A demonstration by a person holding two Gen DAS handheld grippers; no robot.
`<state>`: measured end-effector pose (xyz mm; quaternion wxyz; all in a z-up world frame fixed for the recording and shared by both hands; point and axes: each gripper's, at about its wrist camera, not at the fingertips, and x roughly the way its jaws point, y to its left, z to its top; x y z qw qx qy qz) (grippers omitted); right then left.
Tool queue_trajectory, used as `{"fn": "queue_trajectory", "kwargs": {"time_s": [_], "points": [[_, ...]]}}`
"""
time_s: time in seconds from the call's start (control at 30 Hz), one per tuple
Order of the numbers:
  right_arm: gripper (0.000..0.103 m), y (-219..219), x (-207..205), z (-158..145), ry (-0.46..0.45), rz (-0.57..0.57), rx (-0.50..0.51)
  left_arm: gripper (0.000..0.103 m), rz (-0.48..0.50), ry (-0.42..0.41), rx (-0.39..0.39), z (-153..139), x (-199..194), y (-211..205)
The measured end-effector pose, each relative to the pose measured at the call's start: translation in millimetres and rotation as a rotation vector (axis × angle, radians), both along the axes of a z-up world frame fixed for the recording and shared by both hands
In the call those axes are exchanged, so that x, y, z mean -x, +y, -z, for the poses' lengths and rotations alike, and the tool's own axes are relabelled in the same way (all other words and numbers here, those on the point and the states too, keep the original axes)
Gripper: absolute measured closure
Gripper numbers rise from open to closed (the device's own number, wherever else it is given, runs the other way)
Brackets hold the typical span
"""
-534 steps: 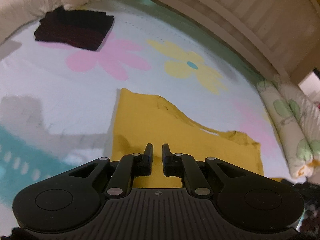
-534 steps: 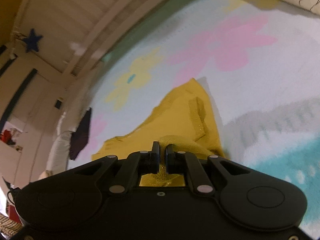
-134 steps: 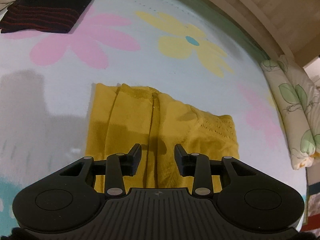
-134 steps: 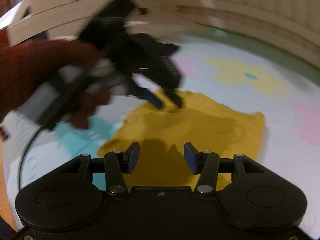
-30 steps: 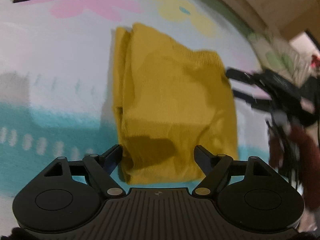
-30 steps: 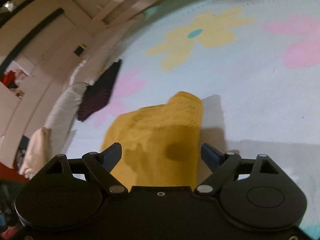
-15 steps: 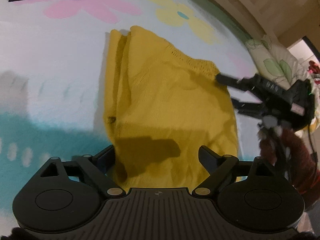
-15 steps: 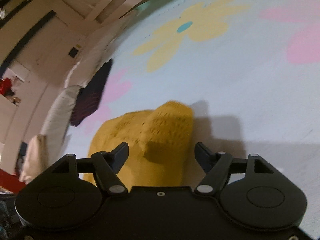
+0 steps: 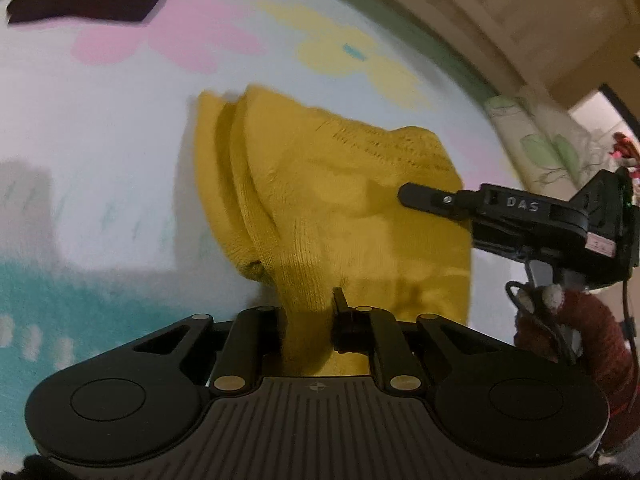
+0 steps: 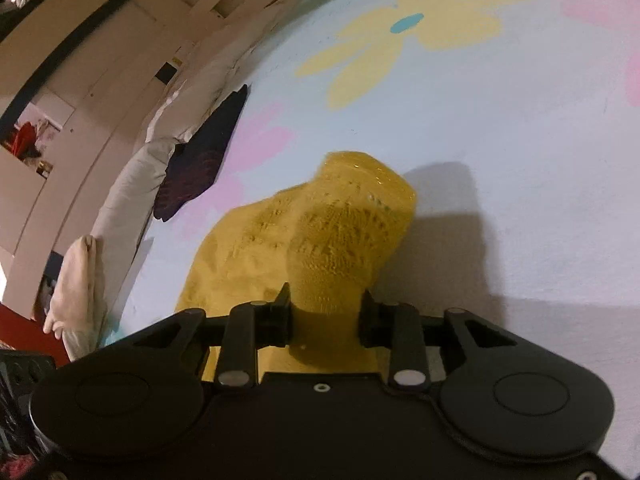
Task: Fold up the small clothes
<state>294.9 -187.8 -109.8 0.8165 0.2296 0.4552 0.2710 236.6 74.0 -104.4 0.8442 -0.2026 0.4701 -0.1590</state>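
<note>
So at this point we had the mustard-yellow knitted garment [image 9: 340, 208] already folded into a narrow, layered strip on the pale flower-print bed sheet [image 9: 100, 168], so our guess was that the lengthwise folds were done and the last fold, end over end, was what remained. A dark, red-striped piece of clothing [image 10: 200, 160] sat folded near the white pillows [image 10: 120, 200], well apart from ours, so that one looked finished. The left claw [image 9: 308, 320] was closing on the near end of the yellow knit, and the cloth was bunched up between its fingers, pinched tight as far as we could tell. The right claw [image 10: 324, 312] was closing too, with a fat hump of the open-weave end of the knit [image 10: 352, 240] between its fingers and touching both. Seen from the left wrist, the right claw [image 9: 416, 196] reached in from the side over the garment's far edge. Both ends were lifted a bit off the sheet, the middle lay flat.
</note>
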Motion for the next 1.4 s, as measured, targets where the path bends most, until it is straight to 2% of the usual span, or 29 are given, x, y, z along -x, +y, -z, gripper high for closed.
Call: {"fn": "queue_trajectory", "kwargs": {"time_s": [0.23,0.43,0.57,0.63,0.7,0.77,0.8,0.83,0.9,0.97,1.07,1.23,1.27,1.4], "points": [[0.063,-8,36,-47,-0.04,0.001,0.078,0.09,0.08,-0.049,0.004,-41,41,-34],[0.063,-37,82,-68,0.008,0.002,0.143,0.09,0.126,-0.04,-0.003,-48,101,-60],[0.063,-60,121,-65,0.052,-0.003,0.16,0.089,0.14,0.027,0.027,-27,142,-70],[0.06,-68,136,-55,0.083,0.001,0.186,0.088,0.157,0.109,-0.011,-4,162,-79],[0.05,-75,148,-36,0.13,0.016,0.237,0.086,0.175,0.199,-0.071,19,176,-86],[0.044,-80,155,-19,0.182,0.041,0.332,0.086,0.165,0.155,-0.069,16,188,-82],[0.04,-84,157,-16,0.183,0.045,0.351,0.086,0.176,0.155,-0.08,10,190,-81],[0.04,-89,159,-19,0.178,0.05,0.335,0.086,0.178,0.132,-0.074,3,191,-78],[0.04,-98,163,-33,0.137,0.073,0.302,0.086,0.188,0.063,-0.075,-18,196,-73],[0.039,-104,169,-47,0.087,0.096,0.28,0.081,0.188,-0.011,-0.092,-39,194,-67],[0.038,-109,172,-58,0.029,0.123,0.24,0.074,0.121,-0.08,-0.1,-56,169,-57],[0.038,-109,177,-58,-0.021,0.124,0.246,0.073,0.038,-0.062,-0.057,-51,115,-54],[0.038,-109,176,-57,-0.022,0.121,0.245,0.073,0.03,-0.052,-0.057,-46,106,-65],[0.038,-111,181,-55,-0.018,0.114,0.233,0.073,0.001,0.012,-0.047,-24,86,-71]]}}
